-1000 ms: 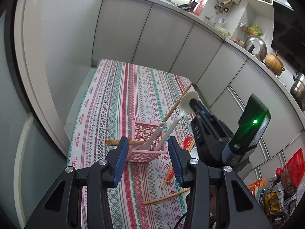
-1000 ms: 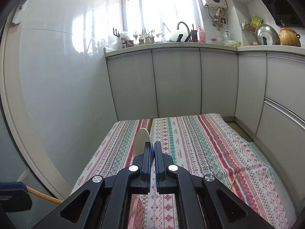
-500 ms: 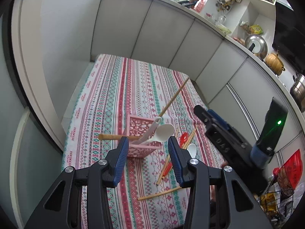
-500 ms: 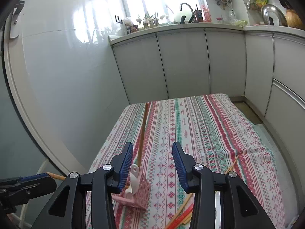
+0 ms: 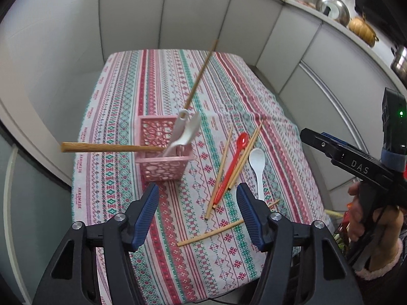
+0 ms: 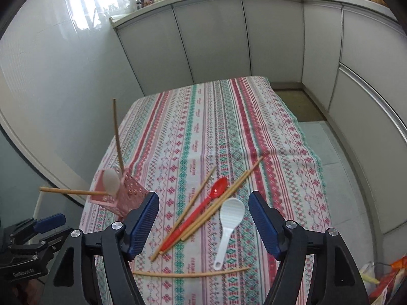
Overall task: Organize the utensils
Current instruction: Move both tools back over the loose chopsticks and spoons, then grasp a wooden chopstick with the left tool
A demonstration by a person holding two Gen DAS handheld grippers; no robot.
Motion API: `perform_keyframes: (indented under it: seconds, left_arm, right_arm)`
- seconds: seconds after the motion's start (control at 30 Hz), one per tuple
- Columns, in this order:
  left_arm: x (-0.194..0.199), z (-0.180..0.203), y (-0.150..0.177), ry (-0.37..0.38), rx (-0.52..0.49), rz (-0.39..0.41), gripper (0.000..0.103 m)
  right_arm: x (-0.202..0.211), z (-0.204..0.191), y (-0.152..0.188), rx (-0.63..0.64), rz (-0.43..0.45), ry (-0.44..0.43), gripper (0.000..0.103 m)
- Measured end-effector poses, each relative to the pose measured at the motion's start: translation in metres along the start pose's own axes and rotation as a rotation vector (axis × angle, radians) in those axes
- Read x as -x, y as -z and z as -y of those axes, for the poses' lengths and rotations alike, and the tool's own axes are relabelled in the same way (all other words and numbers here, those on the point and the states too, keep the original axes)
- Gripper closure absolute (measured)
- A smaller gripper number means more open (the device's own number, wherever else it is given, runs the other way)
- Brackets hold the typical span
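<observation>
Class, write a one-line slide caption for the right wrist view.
Open right gripper hovers over red spoon, white spoon and loose chopsticks; pink basket sits left.

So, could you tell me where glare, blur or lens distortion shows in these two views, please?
Right wrist view: window light glares off the glossy wall and washes out the windowsill; cabinet lines bow outward. Left wrist view: even light, no glare; white spoons in the pink basket look smeared; dark vignette fills the corners in both views.

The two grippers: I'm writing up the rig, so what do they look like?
Both the left gripper and right gripper have black angular frames, silver screws and ribbed blue pads. The right one bears white "DAS" lettering, a green light, and is held by a hand in a pink fuzzy sleeve.
</observation>
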State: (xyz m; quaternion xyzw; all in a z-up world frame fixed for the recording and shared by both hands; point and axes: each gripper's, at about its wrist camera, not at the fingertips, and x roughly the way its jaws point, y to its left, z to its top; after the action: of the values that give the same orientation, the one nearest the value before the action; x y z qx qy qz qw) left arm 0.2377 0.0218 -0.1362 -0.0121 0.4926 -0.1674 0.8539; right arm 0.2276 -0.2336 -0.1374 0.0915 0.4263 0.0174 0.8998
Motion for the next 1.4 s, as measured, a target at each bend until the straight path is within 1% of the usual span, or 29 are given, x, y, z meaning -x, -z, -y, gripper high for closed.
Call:
perform_keyframes:
  seconds: [0.23, 0.4, 0.5, 0.6, 0.67, 0.73, 0.77, 0.8, 0.83, 0.9, 0.93, 1.03, 1.17, 1.3, 1.4]
  left_arm:
    - [-0.034, 0.037, -0.001, -0.022, -0.063, -0.068, 0.031]
    - [-0.064, 0.072, -0.006, -0.048, -0.121, -0.101, 0.031]
    - [-0.086, 0.091, -0.019, -0.095, -0.139, -0.106, 0.031]
    - [-0.107, 0.106, -0.04, -0.134, -0.158, -0.088, 0.032]
    - [-0.121, 0.113, -0.053, -0.175, -0.169, -0.075, 0.037]
    - [-0.142, 0.119, -0.066, -0.204, -0.183, -0.086, 0.054]
    - [-0.151, 0.12, -0.071, -0.209, -0.184, -0.1, 0.058]
    - [-0.164, 0.121, -0.076, -0.224, -0.183, -0.126, 0.066]
    - [-0.172, 0.122, -0.08, -0.229, -0.182, -0.134, 0.071]
    - [-0.189, 0.12, -0.09, -0.23, -0.163, -0.149, 0.073]
    - [-0.197, 0.12, -0.093, -0.225, -0.153, -0.161, 0.077]
    - [-0.221, 0.113, -0.102, -0.214, -0.108, -0.199, 0.082]
    - [-0.247, 0.103, -0.11, -0.201, -0.056, -0.234, 0.083]
    - [-0.263, 0.098, -0.11, -0.204, -0.047, -0.255, 0.083]
    - [-0.264, 0.097, -0.11, -0.191, -0.055, -0.236, 0.084]
  right_arm:
    - [-0.018, 0.05, 0.015, -0.075, -0.145, 0.049, 0.024]
    - [-0.026, 0.081, 0.019, -0.125, -0.202, 0.077, 0.02]
    - [-0.038, 0.098, 0.024, -0.154, -0.256, 0.078, 0.02]
    - [-0.054, 0.117, 0.033, -0.214, -0.339, 0.063, 0.019]
    - [-0.065, 0.127, 0.038, -0.239, -0.385, 0.06, 0.019]
    - [-0.072, 0.135, 0.041, -0.247, -0.401, 0.072, 0.02]
    - [-0.073, 0.138, 0.04, -0.249, -0.403, 0.072, 0.02]
    - [-0.073, 0.14, 0.04, -0.249, -0.404, 0.071, 0.02]
    - [-0.073, 0.143, 0.039, -0.25, -0.403, 0.07, 0.019]
    - [-0.072, 0.146, 0.038, -0.254, -0.4, 0.066, 0.02]
    - [-0.072, 0.147, 0.037, -0.257, -0.398, 0.06, 0.02]
    - [-0.073, 0.154, 0.034, -0.282, -0.388, 0.049, 0.02]
    - [-0.077, 0.163, 0.029, -0.323, -0.38, 0.044, 0.019]
    - [-0.08, 0.167, 0.026, -0.346, -0.377, 0.039, 0.019]
    - [-0.081, 0.167, 0.025, -0.352, -0.376, 0.036, 0.019]
